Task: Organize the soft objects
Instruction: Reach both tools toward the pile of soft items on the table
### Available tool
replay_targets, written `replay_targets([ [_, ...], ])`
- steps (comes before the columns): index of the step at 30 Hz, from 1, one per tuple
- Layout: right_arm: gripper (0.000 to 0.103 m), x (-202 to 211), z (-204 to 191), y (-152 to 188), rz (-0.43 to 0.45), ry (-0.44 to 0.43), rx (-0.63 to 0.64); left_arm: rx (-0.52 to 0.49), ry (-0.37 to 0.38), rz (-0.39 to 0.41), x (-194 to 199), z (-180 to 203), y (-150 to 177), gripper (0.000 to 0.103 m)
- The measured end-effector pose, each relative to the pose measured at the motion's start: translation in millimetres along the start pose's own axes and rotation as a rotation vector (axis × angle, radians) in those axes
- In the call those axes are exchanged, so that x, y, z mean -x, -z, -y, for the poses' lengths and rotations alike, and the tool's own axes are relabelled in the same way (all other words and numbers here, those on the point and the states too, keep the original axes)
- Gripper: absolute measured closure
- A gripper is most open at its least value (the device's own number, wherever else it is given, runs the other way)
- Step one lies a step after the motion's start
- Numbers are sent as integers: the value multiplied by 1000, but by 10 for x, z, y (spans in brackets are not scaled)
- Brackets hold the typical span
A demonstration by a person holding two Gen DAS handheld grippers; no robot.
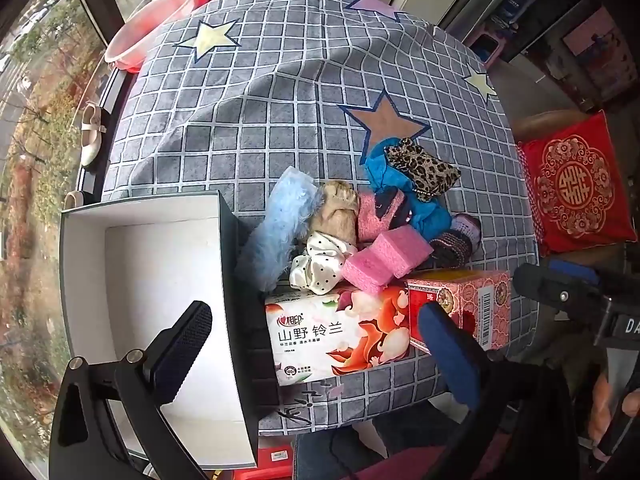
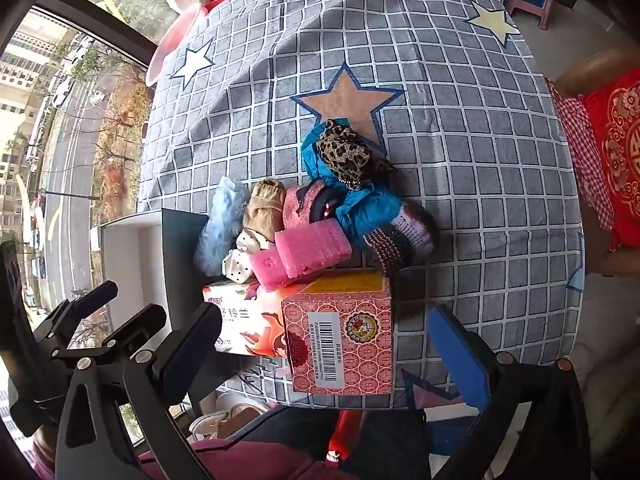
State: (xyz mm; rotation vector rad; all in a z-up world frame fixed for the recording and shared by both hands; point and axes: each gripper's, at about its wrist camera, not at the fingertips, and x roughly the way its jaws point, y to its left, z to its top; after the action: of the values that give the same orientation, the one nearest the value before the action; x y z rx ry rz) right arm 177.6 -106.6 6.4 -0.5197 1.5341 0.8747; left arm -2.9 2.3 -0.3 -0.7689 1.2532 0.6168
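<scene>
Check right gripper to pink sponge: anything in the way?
Yes. The red patterned carton stands upright on the table edge directly between the right gripper and the pink sponge, with the tissue pack beside it on the left. Approach from above looks clear.

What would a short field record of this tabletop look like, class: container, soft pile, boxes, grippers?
container: open white box, nothing visible inside, at table's left edge
soft pile: pink sponges, blue fluffy cloth, leopard fabric, others, heaped right of it
boxes: tissue pack, red carton
left gripper: open
right gripper: open
</scene>
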Motion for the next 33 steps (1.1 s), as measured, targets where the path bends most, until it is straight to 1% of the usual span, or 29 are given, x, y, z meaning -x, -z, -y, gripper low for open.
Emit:
replay_targets([
  [3, 0, -24, -15, 4, -5, 9, 2, 8, 4, -4, -7, -18, 8, 0],
  [4, 0, -30, -11, 1, -7, 11, 2, 9, 1, -6, -70, -6, -8, 0],
  [7, 0, -27, -10, -11, -11, 9, 4, 20, 2, -18, -37, -53, -5, 0],
  [11, 0, -33, -37, -15, -13, 21, -1, 21, -5, -10, -75, -30, -45, 0],
  [12, 0, -21, -11, -20, -15, 28, -1, 22, -11, -9, -88, -37, -58, 0],
  [13, 0, -38, 26, -33, -8, 17, -4, 25, -15, -10, -104, -46, -73, 0],
  [14, 0, -56, 57, -44, -9, 15, -10, 23, -17, 7, -121, -75, -90, 0],
  [17, 0, -103, 149, -89, -11, 24, -28, 19, -23, 5, -183, -95, -162, 0],
  [24, 0, -136, 388, -202, -22, 31, -82, -35, -77, -6, -401, -69, -346, 0],
  [25, 0, -158, 425, -208, -43, 27, -93, -48, -83, -6, -433, -59, -369, 0],
  [26, 0, -169, 463, -217, -37, 38, -101, -61, -89, -8, -459, -50, -386, 0],
  [27, 0, -188, 499, -225, -55, 36, -114, -72, -95, -11, -486, -36, -407, 0],
  [29, 0, -222, 588, -239, -59, 31, -134, -87, -107, -14, -511, -12, -450, 0],
  [33, 0, -316, 768, -247, -68, 45, -169, -121, -89, -9, -554, 135, -593, 0],
])
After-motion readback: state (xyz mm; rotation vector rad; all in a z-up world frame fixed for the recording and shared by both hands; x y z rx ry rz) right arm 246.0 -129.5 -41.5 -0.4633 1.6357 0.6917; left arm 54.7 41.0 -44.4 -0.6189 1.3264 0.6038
